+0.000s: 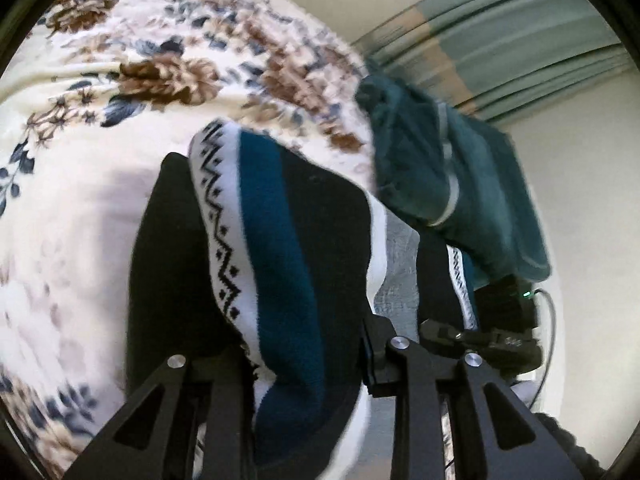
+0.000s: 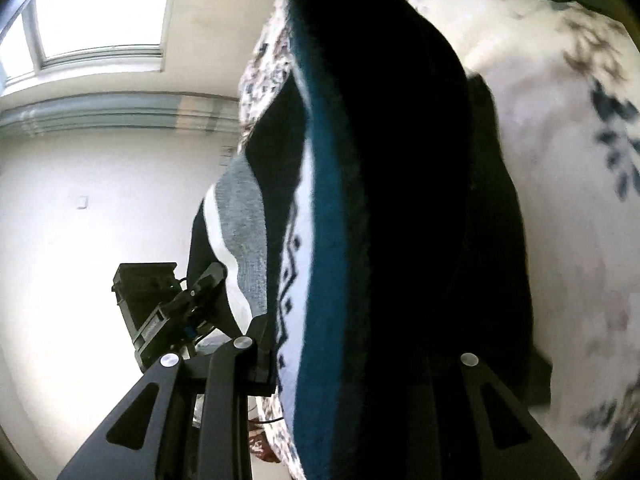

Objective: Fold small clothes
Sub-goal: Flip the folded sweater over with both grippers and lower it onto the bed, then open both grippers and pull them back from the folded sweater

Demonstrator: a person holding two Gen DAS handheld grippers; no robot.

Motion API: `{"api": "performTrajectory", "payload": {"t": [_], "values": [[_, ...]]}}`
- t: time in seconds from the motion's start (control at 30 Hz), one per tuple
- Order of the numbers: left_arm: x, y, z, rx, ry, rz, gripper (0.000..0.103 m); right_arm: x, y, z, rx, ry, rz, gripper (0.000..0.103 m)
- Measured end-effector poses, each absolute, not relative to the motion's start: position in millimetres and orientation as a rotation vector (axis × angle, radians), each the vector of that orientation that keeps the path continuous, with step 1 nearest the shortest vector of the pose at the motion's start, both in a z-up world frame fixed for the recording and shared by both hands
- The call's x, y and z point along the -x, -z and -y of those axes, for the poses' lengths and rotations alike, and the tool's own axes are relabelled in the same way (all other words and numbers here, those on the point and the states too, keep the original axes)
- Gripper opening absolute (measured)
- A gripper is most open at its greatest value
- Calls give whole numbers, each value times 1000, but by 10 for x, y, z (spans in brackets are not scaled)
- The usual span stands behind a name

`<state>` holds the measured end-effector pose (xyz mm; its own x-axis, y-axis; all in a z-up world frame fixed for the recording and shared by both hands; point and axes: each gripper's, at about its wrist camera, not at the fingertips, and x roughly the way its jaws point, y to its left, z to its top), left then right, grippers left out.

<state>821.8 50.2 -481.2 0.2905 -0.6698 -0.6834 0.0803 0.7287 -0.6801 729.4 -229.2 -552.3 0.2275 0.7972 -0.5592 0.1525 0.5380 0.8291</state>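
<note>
Floral bedspread (image 1: pixel 100 200) fills the background, with white walls and a window (image 2: pixel 100 12) beyond. Both jaws pinch the same striped knit garment (image 1: pixel 304 240): the left gripper (image 1: pixel 304 364) holds it bunched between its jaws, and the right gripper (image 2: pixel 360 360) does likewise, the cloth stretching from one to the other. Past the left jaws, a teal garment (image 1: pixel 460 184) lies on the bed.

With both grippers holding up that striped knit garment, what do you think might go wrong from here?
1. The striped knit garment bunches thickly in the left gripper and right gripper, so it may slip or fold unevenly.
2. The teal towel lies close behind on the floral bedspread; the hanging cloth could drag it.
3. The garment blocks both wrist views.
</note>
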Motion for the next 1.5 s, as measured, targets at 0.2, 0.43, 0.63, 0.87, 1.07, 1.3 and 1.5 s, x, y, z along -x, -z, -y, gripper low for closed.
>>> {"api": "performTrajectory", "payload": {"t": [0.2, 0.43, 0.63, 0.87, 1.07, 1.3, 1.5], "values": [[-8251, 4828, -486, 509, 441, -1221, 43, -7456, 5536, 2376, -834, -461, -1361, 39], [-7877, 4455, -403, 226, 238, -1070, 72, -7548, 5001, 2509, -424, -201, -1317, 75], [-7415, 4193, -261, 96, 97, -974, 103, -7141, 4390, 2349, -83, 44, -1217, 101], [-6864, 3748, -111, 74, 19, -936, 103, -6288, 3650, 2381, 34, 240, -1099, 103], [-6199, 3151, 33, 42, 15, -895, 103, -5644, 3022, 2442, 34, 268, -1037, 103], [-5334, 2354, 142, 8, 18, -835, 103, -4600, 1927, 2484, 16, 268, -937, 103], [-4497, 1540, 181, 8, 16, -762, 103, -3580, 935, 2418, 16, 246, -845, 103]]}}
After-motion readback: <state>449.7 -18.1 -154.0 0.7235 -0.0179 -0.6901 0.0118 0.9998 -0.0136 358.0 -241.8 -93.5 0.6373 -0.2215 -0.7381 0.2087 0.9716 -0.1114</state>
